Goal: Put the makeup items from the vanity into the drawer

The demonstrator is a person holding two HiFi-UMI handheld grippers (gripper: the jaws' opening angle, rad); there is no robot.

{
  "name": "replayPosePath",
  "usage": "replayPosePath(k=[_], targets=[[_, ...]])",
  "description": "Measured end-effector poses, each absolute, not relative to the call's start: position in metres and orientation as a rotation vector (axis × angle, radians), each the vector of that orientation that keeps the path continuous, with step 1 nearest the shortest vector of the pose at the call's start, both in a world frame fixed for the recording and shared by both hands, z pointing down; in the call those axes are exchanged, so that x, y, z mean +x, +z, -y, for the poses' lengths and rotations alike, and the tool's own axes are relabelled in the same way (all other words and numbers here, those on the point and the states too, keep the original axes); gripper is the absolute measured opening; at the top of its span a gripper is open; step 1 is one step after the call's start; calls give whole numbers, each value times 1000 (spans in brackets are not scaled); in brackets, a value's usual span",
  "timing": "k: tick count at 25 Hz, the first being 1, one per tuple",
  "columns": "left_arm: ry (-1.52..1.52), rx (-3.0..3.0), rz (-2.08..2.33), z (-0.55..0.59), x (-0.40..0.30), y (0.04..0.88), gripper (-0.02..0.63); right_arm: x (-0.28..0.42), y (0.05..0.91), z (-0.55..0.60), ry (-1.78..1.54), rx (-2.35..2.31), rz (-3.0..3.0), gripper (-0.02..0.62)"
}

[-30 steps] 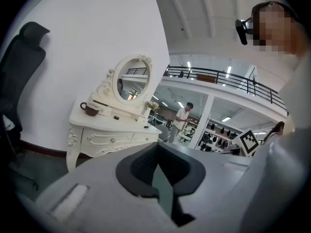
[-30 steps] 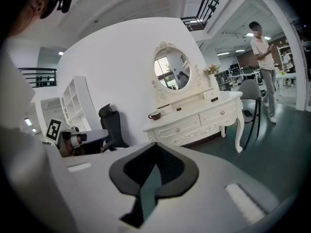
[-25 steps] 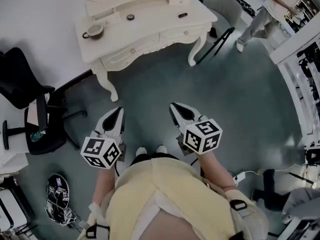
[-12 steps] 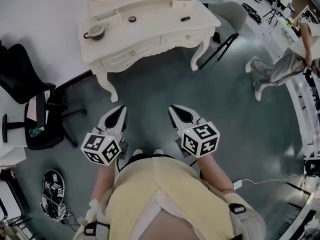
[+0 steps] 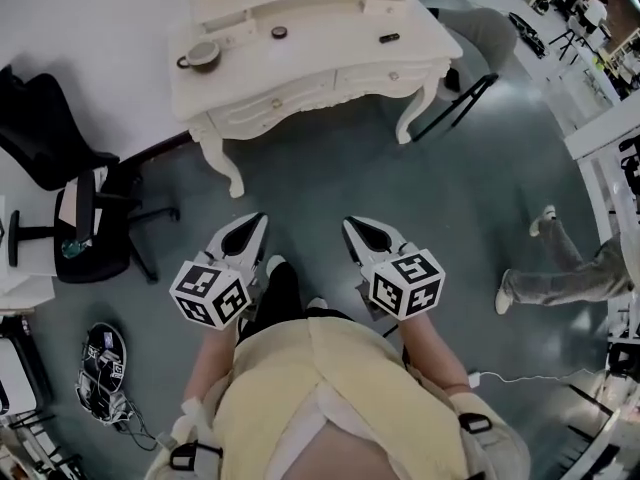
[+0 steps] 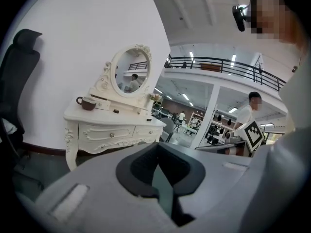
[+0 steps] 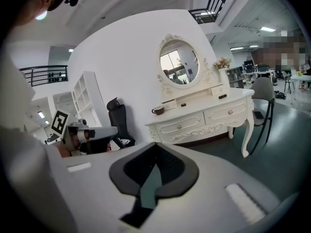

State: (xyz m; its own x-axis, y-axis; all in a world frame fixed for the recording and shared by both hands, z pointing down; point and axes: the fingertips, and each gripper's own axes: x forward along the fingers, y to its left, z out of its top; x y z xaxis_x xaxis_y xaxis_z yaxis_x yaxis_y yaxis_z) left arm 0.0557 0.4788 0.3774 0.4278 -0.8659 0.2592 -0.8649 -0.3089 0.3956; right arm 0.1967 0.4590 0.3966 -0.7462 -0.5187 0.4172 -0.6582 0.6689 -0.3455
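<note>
The left gripper [image 5: 252, 228] and the right gripper [image 5: 356, 230] hover side by side above the floor [image 5: 330, 178], each with its jaws closed tip to tip and nothing between them. Well apart from them at 12 o'clock in the head view stands the white vanity [image 5: 320, 63]. Its counter carries a brown cup [image 5: 203, 54] at 10 o'clock, a small round dark item [image 5: 279, 32] near the middle and a dark oblong item [image 5: 389, 38] at 2 o'clock, and the drawers [image 5: 272, 103] beneath are closed.
</note>
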Motion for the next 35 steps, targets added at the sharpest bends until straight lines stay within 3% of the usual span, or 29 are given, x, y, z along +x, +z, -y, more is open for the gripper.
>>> replayPosePath(k=[29,35], targets=[[205,2259,1547,-280,-96,394,-2,63,398,-259,720,1004,2526,2],[216,2258,1527,-260,-121,400,-2,44,397,-226,692,1040,2511,29]])
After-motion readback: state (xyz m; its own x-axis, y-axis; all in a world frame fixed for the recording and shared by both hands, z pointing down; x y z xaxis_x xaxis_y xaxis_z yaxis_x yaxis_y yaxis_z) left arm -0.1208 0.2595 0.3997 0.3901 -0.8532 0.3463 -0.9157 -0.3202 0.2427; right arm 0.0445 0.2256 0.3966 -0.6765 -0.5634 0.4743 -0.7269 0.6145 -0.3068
